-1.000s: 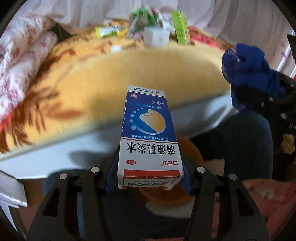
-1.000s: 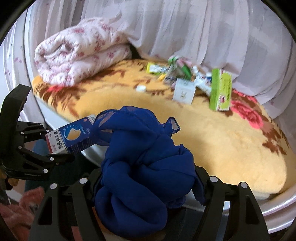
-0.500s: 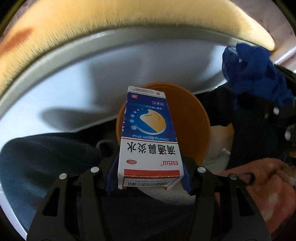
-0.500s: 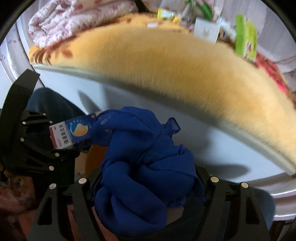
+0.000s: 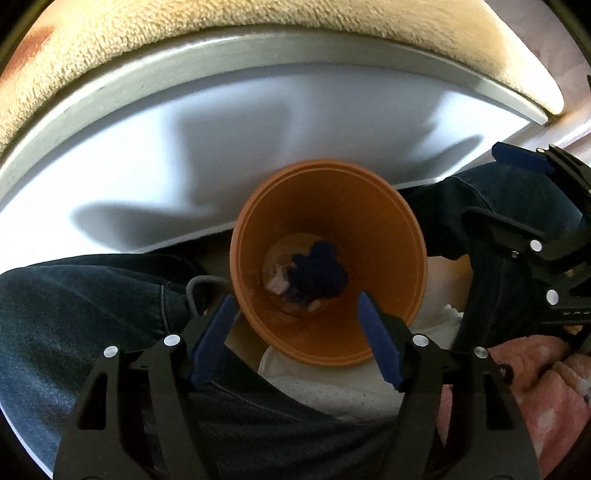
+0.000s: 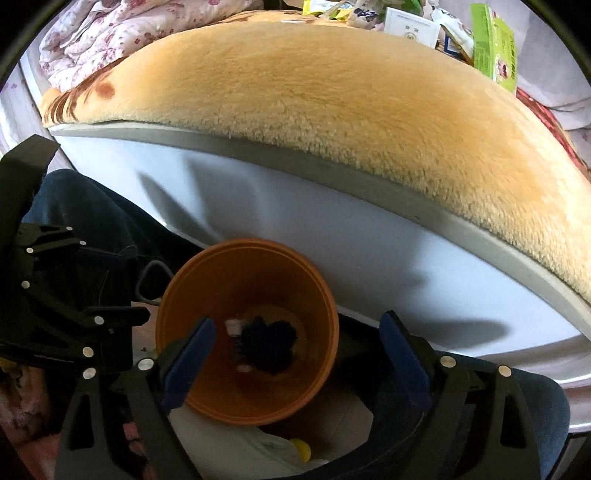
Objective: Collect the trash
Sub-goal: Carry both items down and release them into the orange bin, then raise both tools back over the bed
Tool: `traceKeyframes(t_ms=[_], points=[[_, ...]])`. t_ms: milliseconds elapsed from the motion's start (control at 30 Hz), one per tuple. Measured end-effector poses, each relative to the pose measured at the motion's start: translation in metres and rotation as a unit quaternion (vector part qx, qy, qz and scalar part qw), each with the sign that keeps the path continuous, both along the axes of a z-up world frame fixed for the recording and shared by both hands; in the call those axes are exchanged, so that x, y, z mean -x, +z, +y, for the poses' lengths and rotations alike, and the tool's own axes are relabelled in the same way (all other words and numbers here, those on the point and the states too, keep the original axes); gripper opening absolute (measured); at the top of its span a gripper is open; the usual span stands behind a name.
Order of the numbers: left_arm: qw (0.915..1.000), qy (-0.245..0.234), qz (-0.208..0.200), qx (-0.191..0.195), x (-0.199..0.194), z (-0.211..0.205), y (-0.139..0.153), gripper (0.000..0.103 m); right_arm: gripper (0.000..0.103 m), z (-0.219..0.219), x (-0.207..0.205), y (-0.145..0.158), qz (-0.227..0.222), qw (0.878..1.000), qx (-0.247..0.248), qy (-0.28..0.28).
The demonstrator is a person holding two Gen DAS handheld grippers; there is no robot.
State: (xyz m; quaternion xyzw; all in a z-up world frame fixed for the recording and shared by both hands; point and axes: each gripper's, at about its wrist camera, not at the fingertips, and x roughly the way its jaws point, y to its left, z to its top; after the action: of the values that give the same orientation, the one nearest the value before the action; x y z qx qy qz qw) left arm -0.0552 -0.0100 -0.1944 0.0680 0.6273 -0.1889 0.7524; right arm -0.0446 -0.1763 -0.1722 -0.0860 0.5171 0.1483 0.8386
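1. left wrist view: left gripper (image 5: 297, 334) points steeply down over the round orange plastic bin (image 5: 384, 236). its jaws have just been opening and stand apart with nothing between them.
2. right wrist view: right gripper (image 6: 297, 360) is over the same bin (image 6: 314, 280), which sits at about 7 o'clock in this frame. its jaws have also just been opening, stand wide, and hold nothing.
3. crumpled dark blue cloth wad (image 5: 319, 271) lies at the bottom of the bin; also seen from the right (image 6: 269, 345).
4. a small pale scrap (image 5: 277, 282) lies just beside the wad at its 9 o'clock. it is blurred, so i cannot tell what it is.
5. bin stands on the floor against the white bed base (image 5: 184, 155), between the person's dark jeans legs (image 5: 74, 295).
6. step in hand, as i judge it: release into the bin, drop looks done for both grippers.
7. more trash remains on the fuzzy yellow-orange blanket (image 6: 351, 103): green rectangular carton (image 6: 495, 44) at 1 o'clock, white square box (image 6: 410, 26) at 12 o'clock, plus mixed wrappers near them, too small to name.
8. next move, judged: lift both grippers clear of the rim, swing up toward the far edge of the bed, keep the jaws wide and line one up on the upright carton, the other on the white box.
9. risk: knocking the bin rim on the way up.
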Motion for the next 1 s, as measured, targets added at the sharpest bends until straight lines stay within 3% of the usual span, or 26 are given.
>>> traceKeyframes(t_ms=[267, 533, 700, 833, 900, 1000], points=[[0.9999, 0.0, -0.008, -0.007, -0.003, 0.0, 0.002, 0.069, 0.089, -0.008, 0.001, 0.001, -0.001, 1.0, -0.008, -0.01], [0.9998, -0.005, -0.02, -0.004, -0.004, -0.003, 0.009, 0.069, 0.089, -0.016, -0.002, 0.022, -0.014, 1.0, -0.018, -0.021], [0.9971, -0.007, -0.075, 0.012, -0.01, -0.001, 0.044, 0.069, 0.089, -0.027, -0.004, 0.053, -0.047, 0.998, -0.036, -0.027], [0.9885, -0.004, -0.143, 0.047, -0.025, 0.0, 0.089, 0.08, 0.089, -0.038, -0.007, 0.084, -0.087, 0.994, -0.056, -0.039], [0.9815, 0.003, -0.184, 0.052, -0.039, 0.0, 0.109, 0.081, 0.09, -0.041, -0.009, 0.097, -0.105, 0.992, -0.063, -0.044], [0.9763, 0.025, -0.206, 0.062, -0.069, -0.001, 0.126, 0.083, 0.091, -0.042, -0.012, 0.108, -0.123, 0.989, -0.07, -0.05]])
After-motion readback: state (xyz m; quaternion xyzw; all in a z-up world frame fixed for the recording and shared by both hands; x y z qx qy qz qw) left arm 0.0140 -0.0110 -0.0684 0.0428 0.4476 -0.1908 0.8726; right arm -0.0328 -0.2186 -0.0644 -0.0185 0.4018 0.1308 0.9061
